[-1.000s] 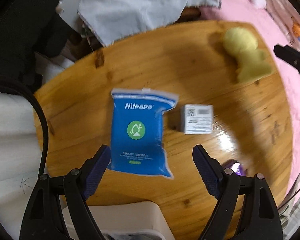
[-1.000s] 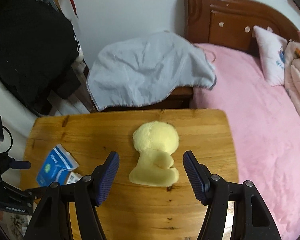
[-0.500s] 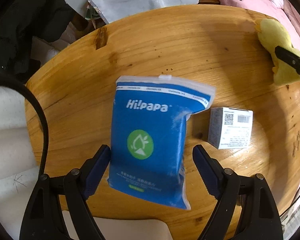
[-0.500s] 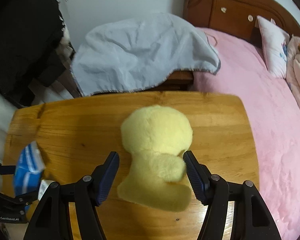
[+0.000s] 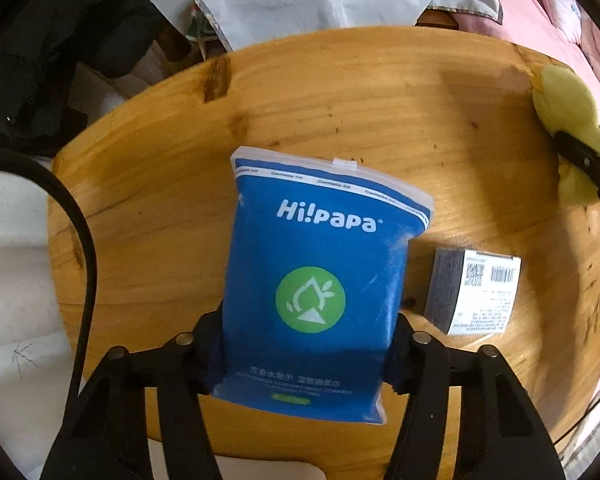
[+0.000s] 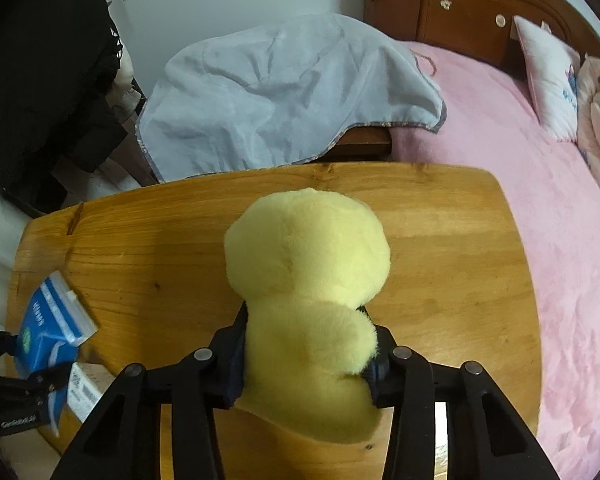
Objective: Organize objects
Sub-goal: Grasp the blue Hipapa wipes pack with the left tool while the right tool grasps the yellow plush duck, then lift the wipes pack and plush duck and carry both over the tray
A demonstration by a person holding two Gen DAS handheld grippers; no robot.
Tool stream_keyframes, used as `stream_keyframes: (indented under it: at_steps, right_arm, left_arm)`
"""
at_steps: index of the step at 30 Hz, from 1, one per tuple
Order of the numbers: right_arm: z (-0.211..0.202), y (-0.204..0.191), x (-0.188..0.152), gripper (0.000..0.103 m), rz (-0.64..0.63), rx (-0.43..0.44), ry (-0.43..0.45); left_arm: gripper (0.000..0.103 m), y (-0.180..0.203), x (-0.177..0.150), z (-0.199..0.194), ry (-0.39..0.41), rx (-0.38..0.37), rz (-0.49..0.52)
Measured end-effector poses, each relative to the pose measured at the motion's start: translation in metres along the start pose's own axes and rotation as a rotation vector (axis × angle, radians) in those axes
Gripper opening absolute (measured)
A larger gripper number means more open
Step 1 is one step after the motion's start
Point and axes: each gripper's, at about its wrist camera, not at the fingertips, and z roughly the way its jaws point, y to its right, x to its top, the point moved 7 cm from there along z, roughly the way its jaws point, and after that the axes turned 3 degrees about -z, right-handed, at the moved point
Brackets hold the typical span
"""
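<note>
A home bedroom is showing here: a bed (image 6: 540, 208) in pink bedding is lying beside the wooden tabletop (image 6: 440, 208), with pillows (image 6: 548, 76) leaning at a carved headboard (image 6: 468, 12). A grey blanket (image 6: 284, 92) is draping nearby, and dark clothes (image 6: 40, 80) are hanging by the wall.

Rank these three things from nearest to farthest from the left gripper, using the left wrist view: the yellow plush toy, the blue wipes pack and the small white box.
1. Blue wipes pack: between the left gripper's fingers.
2. Small white box: on the table just right of the pack.
3. Yellow plush toy: far right edge of the table.
</note>
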Motion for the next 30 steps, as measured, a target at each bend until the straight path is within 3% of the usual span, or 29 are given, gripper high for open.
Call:
stream_keyframes:
  at_steps: [10,14,22,30]
  right_arm:
    - [-0.052,0.004,-0.039,0.045,0.158,0.094,0.059]
    - [-0.080,0.007,-0.060,0.045,0.225,0.128,0.086]
    - [-0.155,0.011,-0.105,0.045,0.321,0.154,0.163]
    - [-0.231,0.002,-0.144,0.045,0.357,0.151,0.243]
  left_arm:
    - [0.058,0.008,-0.008,-0.036,0.070,-0.003,0.010]
    - [0.057,0.001,0.008,-0.065,0.100,-0.034,0.009]
    - [0.057,0.027,-0.016,-0.124,0.144,-0.212,0.033]
    - [0.057,0.054,-0.073,-0.194,0.184,-0.388,0.086]
